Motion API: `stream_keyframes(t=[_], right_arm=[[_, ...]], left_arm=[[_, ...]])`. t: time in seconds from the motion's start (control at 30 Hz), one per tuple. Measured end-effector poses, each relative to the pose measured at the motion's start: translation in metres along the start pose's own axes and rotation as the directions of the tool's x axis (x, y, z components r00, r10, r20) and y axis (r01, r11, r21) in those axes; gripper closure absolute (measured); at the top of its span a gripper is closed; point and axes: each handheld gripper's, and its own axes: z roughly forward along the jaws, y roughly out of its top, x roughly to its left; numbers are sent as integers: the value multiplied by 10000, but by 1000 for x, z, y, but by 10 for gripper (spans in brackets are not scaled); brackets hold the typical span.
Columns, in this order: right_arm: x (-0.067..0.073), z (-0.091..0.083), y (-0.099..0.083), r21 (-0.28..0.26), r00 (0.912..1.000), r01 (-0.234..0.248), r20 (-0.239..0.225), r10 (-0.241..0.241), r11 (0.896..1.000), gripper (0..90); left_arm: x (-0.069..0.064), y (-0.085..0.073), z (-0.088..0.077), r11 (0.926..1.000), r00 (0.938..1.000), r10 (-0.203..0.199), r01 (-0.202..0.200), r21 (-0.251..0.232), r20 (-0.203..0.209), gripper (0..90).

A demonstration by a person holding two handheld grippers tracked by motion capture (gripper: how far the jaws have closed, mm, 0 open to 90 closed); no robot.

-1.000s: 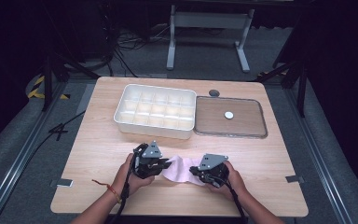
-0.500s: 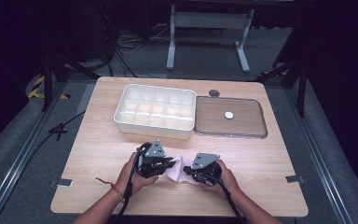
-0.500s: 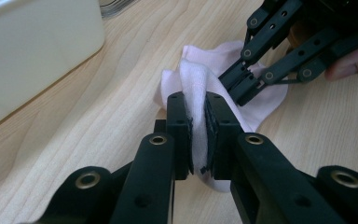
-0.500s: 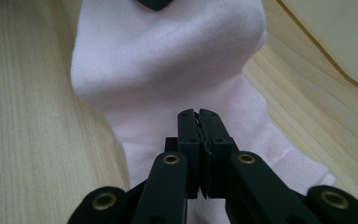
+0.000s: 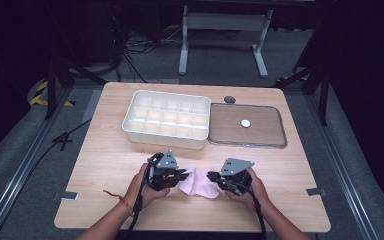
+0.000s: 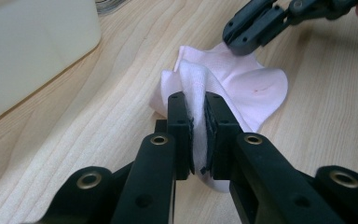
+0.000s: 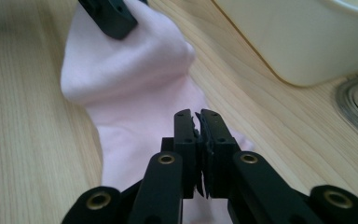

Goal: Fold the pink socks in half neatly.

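While both hands rest low on the table [image 5: 105, 150], left tongs [image 6: 196, 116] and right tongs [image 7: 198, 135] pinch the pink cloth [image 5: 196, 183].

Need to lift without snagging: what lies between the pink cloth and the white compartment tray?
Only bare wooden table. In the high view, the pink cloth lies apart from the white compartment tray, with nothing between them.

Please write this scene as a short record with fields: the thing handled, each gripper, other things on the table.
thing: pink cloth, near table edge
left gripper: shut on cloth fold
right gripper: jaws shut on the cloth's other end, as it seems
tray: white, with compartments, behind cloth
lid: clear, flat, right of tray
table: wood
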Motion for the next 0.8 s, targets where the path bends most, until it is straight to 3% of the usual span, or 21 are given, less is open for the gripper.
stream_keyframes(t=[0.13, 0.4, 0.53, 0.7, 0.8], right_arm=[[-7, -3, -9, 331, 9998, -177, 29, 176, 9993, 857], [-5, 13, -9, 843, 9997, -145, -161, 159, 9963, 860], [-6, 17, -11, 923, 9994, -212, -257, 236, 9955, 866], [-5, 20, -11, 988, 9992, -199, -320, 231, 9949, 873], [-4, 20, -11, 992, 9994, -172, -298, 202, 9949, 874]], left_arm=[[-2, 1, 1, 10000, 10000, 21, -21, 22, -35, 821], [-5, 7, 7, 9998, 9999, 137, -137, 126, 22, 814], [-7, 9, 9, 9984, 9990, 437, -435, 356, -51, 805], [-6, 11, 11, 9987, 9994, 320, -315, 400, -131, 798], [-7, 15, 14, 9975, 9988, 477, -469, 538, -128, 799]])
